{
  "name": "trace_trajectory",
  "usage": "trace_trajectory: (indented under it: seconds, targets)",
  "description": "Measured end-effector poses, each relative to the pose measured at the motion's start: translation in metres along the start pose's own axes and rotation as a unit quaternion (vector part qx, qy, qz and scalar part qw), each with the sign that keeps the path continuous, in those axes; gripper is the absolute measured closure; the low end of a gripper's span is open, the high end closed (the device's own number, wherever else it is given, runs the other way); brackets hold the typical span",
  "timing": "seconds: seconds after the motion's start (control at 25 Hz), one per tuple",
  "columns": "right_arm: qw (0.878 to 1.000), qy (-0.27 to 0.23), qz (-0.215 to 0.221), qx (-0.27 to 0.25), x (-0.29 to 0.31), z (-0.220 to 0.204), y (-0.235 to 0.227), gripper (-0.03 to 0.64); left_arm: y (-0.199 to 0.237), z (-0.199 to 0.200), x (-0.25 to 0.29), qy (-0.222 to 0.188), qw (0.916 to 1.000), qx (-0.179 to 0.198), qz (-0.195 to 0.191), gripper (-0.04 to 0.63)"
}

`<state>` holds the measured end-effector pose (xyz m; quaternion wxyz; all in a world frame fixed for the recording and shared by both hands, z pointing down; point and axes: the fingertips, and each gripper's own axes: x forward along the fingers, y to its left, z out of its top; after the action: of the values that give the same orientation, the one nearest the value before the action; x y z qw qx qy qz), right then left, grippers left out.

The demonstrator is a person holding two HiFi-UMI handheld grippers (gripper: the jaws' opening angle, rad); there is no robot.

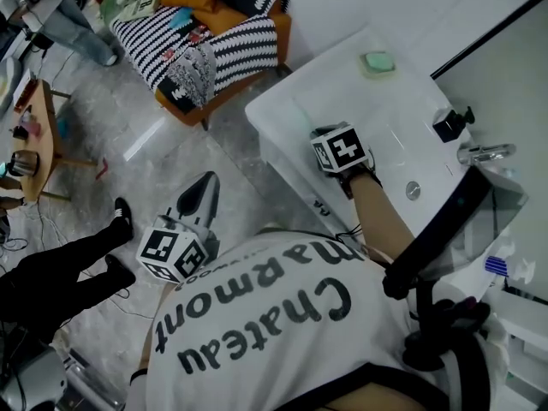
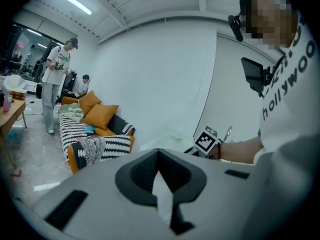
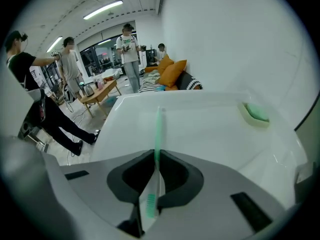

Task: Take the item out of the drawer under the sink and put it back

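A green toothbrush [image 3: 158, 129] is clamped between the jaws of my right gripper [image 3: 157, 156]. Its bristle head lies back near the camera and its handle sticks out forward. That gripper [image 1: 330, 144] hangs over the white sink counter [image 1: 282, 110], whose flat top [image 3: 200, 119] fills the right gripper view. My left gripper [image 1: 204, 185] is off to the left over the floor; its jaws [image 2: 159, 153] meet at the tip with nothing between them. The drawer under the sink is hidden from every view.
A green soap on a dish [image 1: 378, 62] [image 3: 256, 113] sits at the counter's far end. A chrome faucet [image 1: 484, 152] and a drain [image 1: 413, 190] are to the right. A striped sofa [image 1: 205, 41] stands behind, a wooden table [image 1: 38, 135] at left, and people stand around it.
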<state>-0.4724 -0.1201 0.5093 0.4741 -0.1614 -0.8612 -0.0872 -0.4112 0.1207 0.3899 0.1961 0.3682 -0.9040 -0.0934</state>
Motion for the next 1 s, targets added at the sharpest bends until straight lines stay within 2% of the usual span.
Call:
trace_trajectory:
  seconds: [0.36, 0.76, 1.0]
  targets:
    - [0.998, 0.06, 0.017, -0.033, 0.0025, -0.002, 0.0031, 0.577, -0.002, -0.0004, 0.0007, 0.001, 1.0, 0.0, -0.003, 0.598]
    - [0.997, 0.057, 0.007, -0.047, 0.0018, 0.0002, 0.0031, 0.577, -0.0022, -0.003, 0.002, 0.002, 1.0, -0.007, -0.004, 0.598]
    - [0.999, 0.033, 0.016, -0.036, 0.002, 0.0014, 0.0049, 0.575, -0.0047, -0.0058, 0.0048, 0.006, 0.9999, 0.002, -0.009, 0.598]
